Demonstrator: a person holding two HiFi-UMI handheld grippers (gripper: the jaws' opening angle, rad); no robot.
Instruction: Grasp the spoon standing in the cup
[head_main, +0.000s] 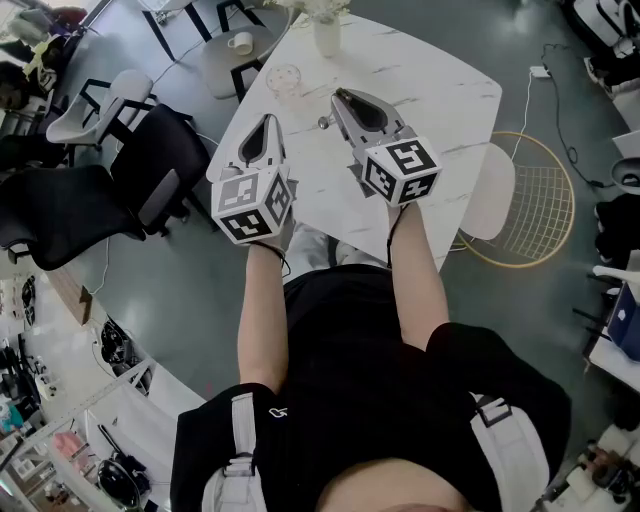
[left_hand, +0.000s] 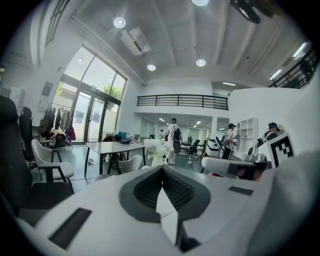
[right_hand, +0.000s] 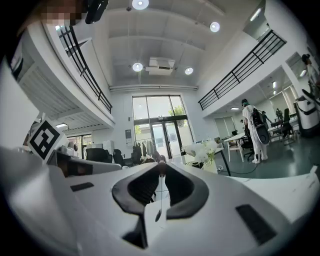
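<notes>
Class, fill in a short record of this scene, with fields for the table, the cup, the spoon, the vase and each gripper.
table: white marbled top
cup: clear glass, upright on the table beyond both grippers; no spoon seen in it
spoon: thin stem with a rounded end, between the right gripper's jaws
right gripper: shut on the spoon, over the table
left gripper: jaws together, nothing between them
vase: white, with pale flowers, at the table's far edge
</notes>
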